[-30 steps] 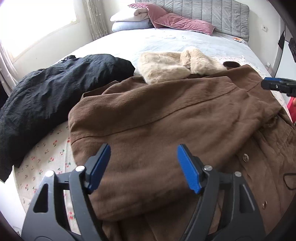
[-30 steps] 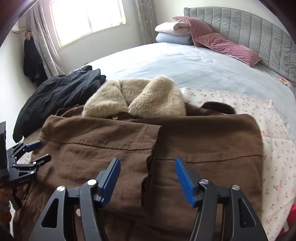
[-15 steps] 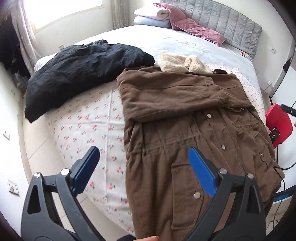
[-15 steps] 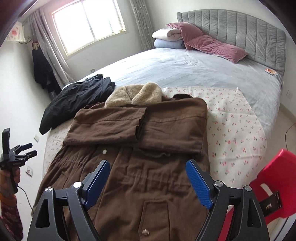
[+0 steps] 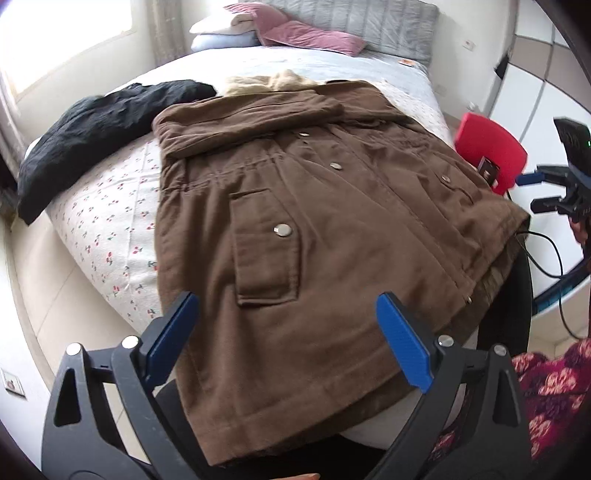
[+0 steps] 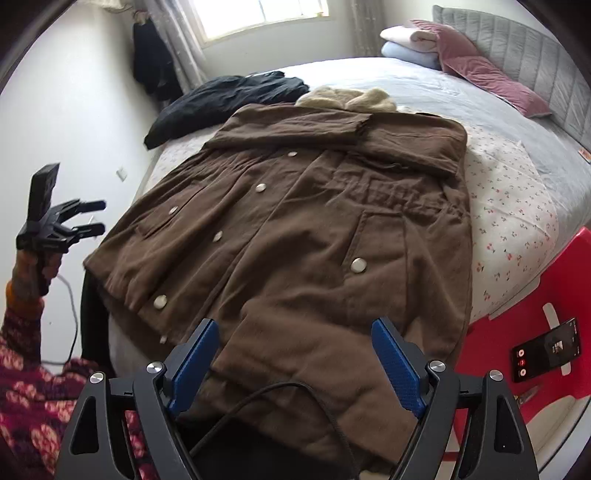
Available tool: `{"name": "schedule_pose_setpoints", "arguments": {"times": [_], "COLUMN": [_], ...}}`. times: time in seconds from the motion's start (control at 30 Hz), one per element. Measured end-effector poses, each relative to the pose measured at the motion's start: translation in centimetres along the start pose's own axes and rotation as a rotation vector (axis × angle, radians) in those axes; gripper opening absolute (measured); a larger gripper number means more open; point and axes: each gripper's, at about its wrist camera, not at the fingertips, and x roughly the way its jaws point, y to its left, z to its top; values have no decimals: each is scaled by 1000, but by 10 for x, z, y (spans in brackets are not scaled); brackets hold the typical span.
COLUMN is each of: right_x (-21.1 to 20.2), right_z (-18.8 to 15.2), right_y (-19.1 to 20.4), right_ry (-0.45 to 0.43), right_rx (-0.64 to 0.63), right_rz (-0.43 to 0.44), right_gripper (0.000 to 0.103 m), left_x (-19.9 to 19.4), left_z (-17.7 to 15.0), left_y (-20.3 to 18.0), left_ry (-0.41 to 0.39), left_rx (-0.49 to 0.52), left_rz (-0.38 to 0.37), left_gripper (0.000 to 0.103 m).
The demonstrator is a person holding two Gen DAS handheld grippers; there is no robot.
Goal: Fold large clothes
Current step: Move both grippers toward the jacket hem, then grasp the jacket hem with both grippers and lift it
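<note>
Both views look steeply down from just off the foot edge of the bed (image 5: 110, 229), out along their own gripper fingers toward the headboard (image 6: 524, 55). The left wrist camera sits nearer the foot's window-side corner, the right wrist camera nearer the corner by the red chair (image 6: 524, 295). Each is close to the hem of the brown coat (image 5: 332, 240), which both share, along with the black garment (image 6: 229, 99) and pillows (image 5: 306, 35). Each also catches the other gripper at its edge: the right gripper (image 5: 532, 192) and the left gripper (image 6: 94, 216).
</note>
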Motion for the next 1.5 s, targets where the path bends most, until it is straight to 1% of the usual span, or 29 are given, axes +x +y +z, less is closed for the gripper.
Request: {"name": "schedule_pose_setpoints", "arguments": {"times": [0.03,0.1,0.17,0.23,0.33,0.37,0.4,0.47,0.5,0.53,0.57,0.6,0.63,0.67,0.73,0.77,0.83,0.87,0.93,1.03,1.07,1.1,1.13,1.2,1.27,1.3,1.37,1.43,1.5], "right_x": [-10,-24,-26,-13,23,36,50,75,87,96,104,108,109,106,89,79,60,55,49,64,69,67,64,55,42,33,13,-7,-22], "right_z": [-7,-20,-28,-32,-27,-27,-26,-25,-25,-24,-23,-22,-19,-15,-8,-7,-9,-11,-19,-34,-36,-37,-35,-33,-31,-33,-33,-28,-22], "right_y": [9,28,41,46,51,54,56,57,58,59,60,61,60,58,52,50,47,45,39,29,25,22,18,14,15,17,15,6,-9], "right_ry": [-6,-30,-43,-10,66,86,105,143,156,162,164,161,151,136,83,57,32,33,63,164,185,163,163,166,163,152,106,42,-20], "right_rx": [-42,-142,-211,-232,-274,-301,-333,-392,-423,-455,-478,-483,-468,-437,-363,-352,-331,-322,-318,-303,-295,-282,-252,-226,-241,-246,-237,-199,-126], "right_rz": [-12,-65,-101,-119,-164,-184,-211,-286,-330,-372,-393,-389,-357,-312,-201,-173,-127,-114,-101,-98,-93,-78,-62,-27,10,35,66,83,98], "right_gripper": [86,86,86,86,86,86,86,84,83,76,66,59,35,17,9,8,7,7,7,7,7,7,7,13,28,32,53,61,65], "left_x": [-3,-6,-3,4,24,32,41,59,64,66,66,66,66,64,51,41,23,19,20,42,42,40,37,28,14,6,-14,-24,-28], "left_z": [-4,-8,-11,-11,-12,-13,-14,-16,-15,-14,-11,-10,-9,-6,-3,-3,-6,-8,-17,-39,-44,-42,-39,-35,-35,-35,-31,-26,-20], "left_y": [-11,-29,-45,-60,-80,-87,-92,-98,-97,-95,-92,-89,-87,-82,-67,-62,-60,-61,-65,-68,-67,-63,-58,-50,-42,-37,-23,-10,14], "left_ry": [-11,-32,-39,-35,-1,21,43,79,83,78,69,61,56,48,2,-31,-67,-63,-15,115,112,113,134,167,180,170,114,53,17], "left_rx": [44,117,179,224,286,313,344,393,396,380,356,340,325,295,199,181,204,220,270,332,338,322,289,241,223,212,176,123,34], "left_rz": [-14,-55,-102,-150,-217,-221,-207,-144,-136,-156,-171,-162,-146,-136,-192,-204,-193,-192,-192,-185,-187,-204,-233,-305,-382,-399,-374,-332,-299], "left_gripper": [97,97,97,97,97,95,92,81,80,78,64,52,25,15,11,10,10,10,10,11,12,12,15,25,40,45,68,78,81]}}
